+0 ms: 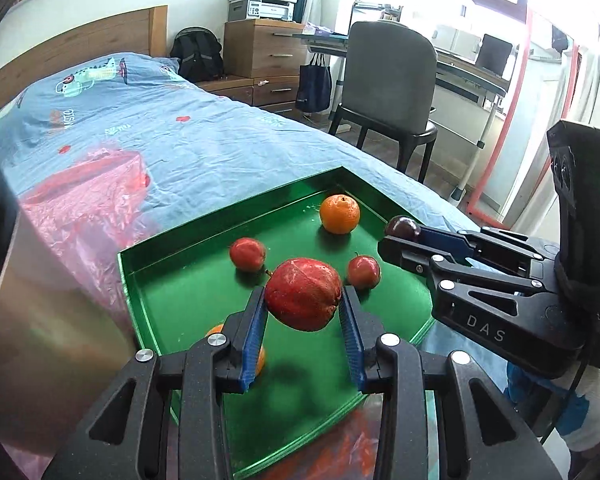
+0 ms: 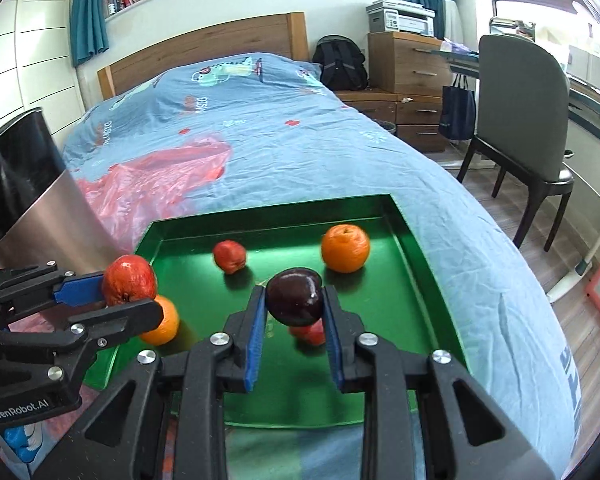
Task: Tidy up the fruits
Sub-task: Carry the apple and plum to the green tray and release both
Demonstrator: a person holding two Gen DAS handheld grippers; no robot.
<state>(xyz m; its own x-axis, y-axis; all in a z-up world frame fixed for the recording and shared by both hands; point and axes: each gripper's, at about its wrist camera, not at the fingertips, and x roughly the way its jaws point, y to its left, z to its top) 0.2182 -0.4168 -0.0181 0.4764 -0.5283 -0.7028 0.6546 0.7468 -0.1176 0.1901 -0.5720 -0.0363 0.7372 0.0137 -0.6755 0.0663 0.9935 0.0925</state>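
Fruits sit in both my grips above the green tray (image 1: 140,276) on the bed (image 1: 204,144): my left gripper (image 1: 303,308) clamps a big red apple (image 1: 303,300), my right gripper (image 2: 295,308) pinches a dark plum (image 2: 295,296). Two oranges (image 2: 345,248) and two small red fruits (image 1: 247,254) lie in the tray.
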